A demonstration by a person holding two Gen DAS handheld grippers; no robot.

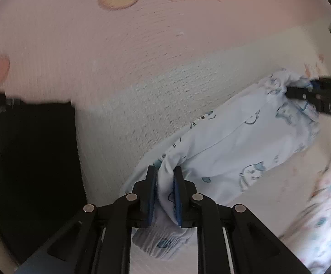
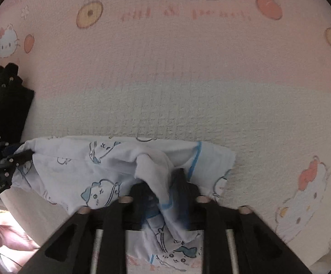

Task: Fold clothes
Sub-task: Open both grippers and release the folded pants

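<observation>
The left gripper [image 1: 165,171] pinches the pale printed garment [image 1: 234,150]; the right gripper [image 2: 163,182] straddles its other end, jaws parted. It lies crumpled on the pink blanket [image 2: 165,68], folding barely begun.

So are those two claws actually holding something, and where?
The left gripper pinches a bunched fold near one end of the pale printed garment. The right gripper has cloth between its fingers; its grip is blurred.

I read only "DAB" in pale letters on the right gripper [image 1: 288,92]; the bedsheet [image 2: 165,68] script is too blurred.
</observation>
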